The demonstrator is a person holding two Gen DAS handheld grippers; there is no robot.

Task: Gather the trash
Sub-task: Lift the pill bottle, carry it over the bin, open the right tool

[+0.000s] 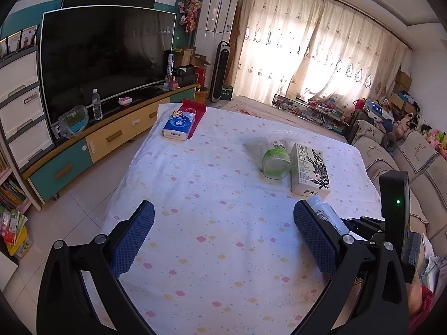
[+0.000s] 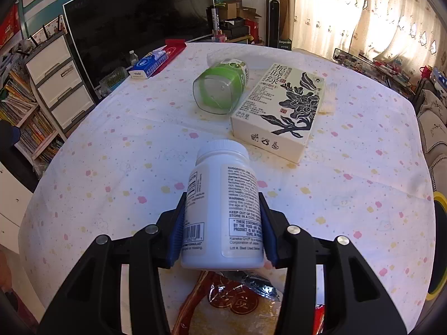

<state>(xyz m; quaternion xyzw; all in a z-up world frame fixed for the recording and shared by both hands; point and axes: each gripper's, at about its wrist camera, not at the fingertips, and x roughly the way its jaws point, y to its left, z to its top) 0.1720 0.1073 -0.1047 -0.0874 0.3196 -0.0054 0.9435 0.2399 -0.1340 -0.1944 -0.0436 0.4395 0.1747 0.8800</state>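
My right gripper point(image 2: 222, 223) is shut on a white pill bottle point(image 2: 222, 209), cap pointing away, held above the table. The bottle also shows in the left wrist view point(image 1: 327, 213) beside my left gripper's right finger. My left gripper point(image 1: 223, 223) is open and empty above the near part of the flowered tablecloth point(image 1: 212, 223). A clear bottle with a green label point(image 2: 220, 86) lies on its side mid-table, next to a flat white box with black flower print point(image 2: 279, 111). Both show in the left wrist view, the bottle point(image 1: 275, 163) and the box point(image 1: 308, 171).
A blue tissue pack point(image 1: 178, 125) lies on a red box point(image 1: 197, 114) at the table's far left corner. A red and gold foil bag point(image 2: 237, 298) lies under my right gripper at the near edge. A TV stand point(image 1: 92, 145) is left, a sofa point(image 1: 413, 156) right.
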